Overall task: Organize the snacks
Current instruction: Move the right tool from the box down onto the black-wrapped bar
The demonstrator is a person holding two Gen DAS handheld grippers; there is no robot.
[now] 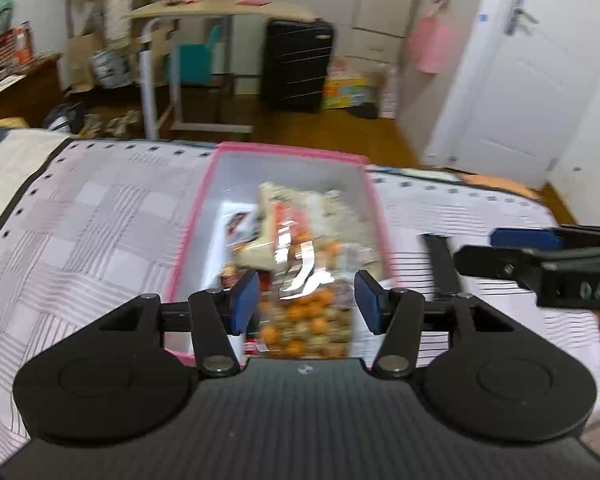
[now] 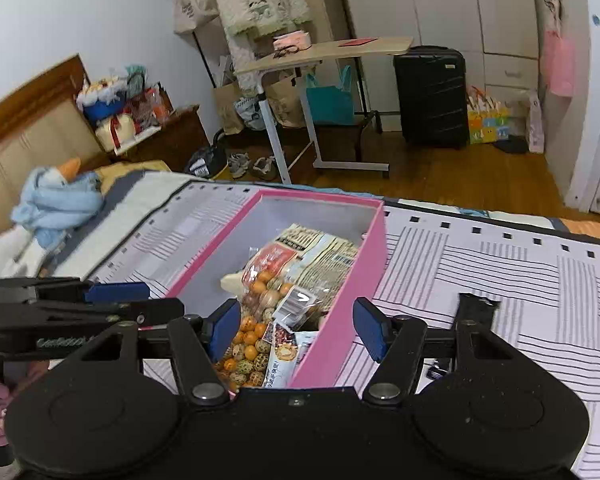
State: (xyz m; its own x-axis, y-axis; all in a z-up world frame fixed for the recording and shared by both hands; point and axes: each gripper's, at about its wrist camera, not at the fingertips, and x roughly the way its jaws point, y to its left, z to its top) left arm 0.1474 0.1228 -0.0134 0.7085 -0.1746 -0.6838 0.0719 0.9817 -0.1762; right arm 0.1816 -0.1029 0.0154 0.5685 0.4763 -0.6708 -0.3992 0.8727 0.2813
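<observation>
Two grippers, left gripper and right gripper, hover with jaws apart, clamping nothing. Clear plastic snack bag of orange and speckled balls lies inside the rectangular pink-walled cardboard box on the striped grey-and-white bedspread.

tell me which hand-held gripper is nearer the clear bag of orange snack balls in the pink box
Left. The left hand-held gripper hangs open right over the bag of orange snack balls; the right hand-held gripper straddles the pink box wall beside it.
</observation>
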